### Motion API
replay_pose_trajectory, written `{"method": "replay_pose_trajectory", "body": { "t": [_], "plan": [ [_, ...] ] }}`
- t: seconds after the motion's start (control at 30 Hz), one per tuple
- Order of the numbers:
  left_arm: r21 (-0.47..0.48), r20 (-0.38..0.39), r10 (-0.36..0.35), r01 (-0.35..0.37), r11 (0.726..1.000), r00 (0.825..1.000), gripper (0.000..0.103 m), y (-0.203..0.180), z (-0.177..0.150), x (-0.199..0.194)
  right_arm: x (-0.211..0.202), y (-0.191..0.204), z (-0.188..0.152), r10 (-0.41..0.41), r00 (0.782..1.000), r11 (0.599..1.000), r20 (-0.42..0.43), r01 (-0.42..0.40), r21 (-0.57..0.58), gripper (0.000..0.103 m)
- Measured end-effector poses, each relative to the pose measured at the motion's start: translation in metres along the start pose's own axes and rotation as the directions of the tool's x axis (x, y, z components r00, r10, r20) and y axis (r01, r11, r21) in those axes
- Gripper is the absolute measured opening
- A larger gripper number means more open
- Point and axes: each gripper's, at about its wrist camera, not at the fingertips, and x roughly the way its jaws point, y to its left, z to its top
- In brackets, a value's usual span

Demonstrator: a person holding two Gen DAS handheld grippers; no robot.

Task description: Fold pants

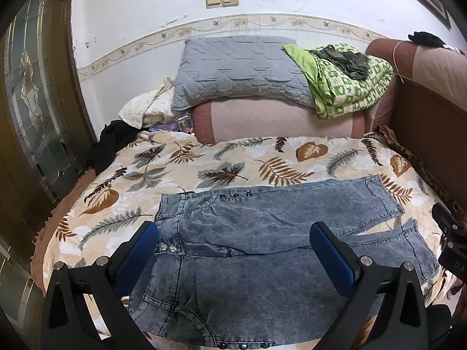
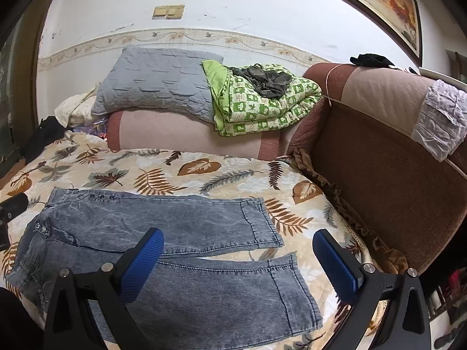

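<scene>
With both the left gripper [image 1: 233, 233] and right gripper [image 2: 238, 243] wide open and empty above the faded denim pants [image 1: 262, 248] spread flat beneath them (legs slightly parted), a shallow pinch could snag the leaf-print bedspread [image 1: 233, 157] or only one layer, skewing the fold.

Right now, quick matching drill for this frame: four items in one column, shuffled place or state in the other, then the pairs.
Items
1. faded blue denim pants
2. grey quilted pillow
3. green and white patterned folded blanket
4. white crumpled cloth

Places or states
A. draped over the brown sofa backrest
B. spread flat on the leaf-print cover, legs apart
C. leaning against the wall, on the pink bolster
D. on the bolster's right end, dark garment on top

Pairs: 1-B, 2-C, 3-D, 4-A
</scene>
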Motion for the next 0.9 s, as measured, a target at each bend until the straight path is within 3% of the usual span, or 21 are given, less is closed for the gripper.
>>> {"method": "replay_pose_trajectory", "body": {
  "t": [0.9],
  "plan": [
    [-0.018,-0.032,0.002,-0.003,1.0,0.999,0.103,0.009,-0.006,0.015,0.009,0.015,-0.001,-0.001,1.0,1.0,-0.025,0.0,-0.025,0.103]
  ]
}}
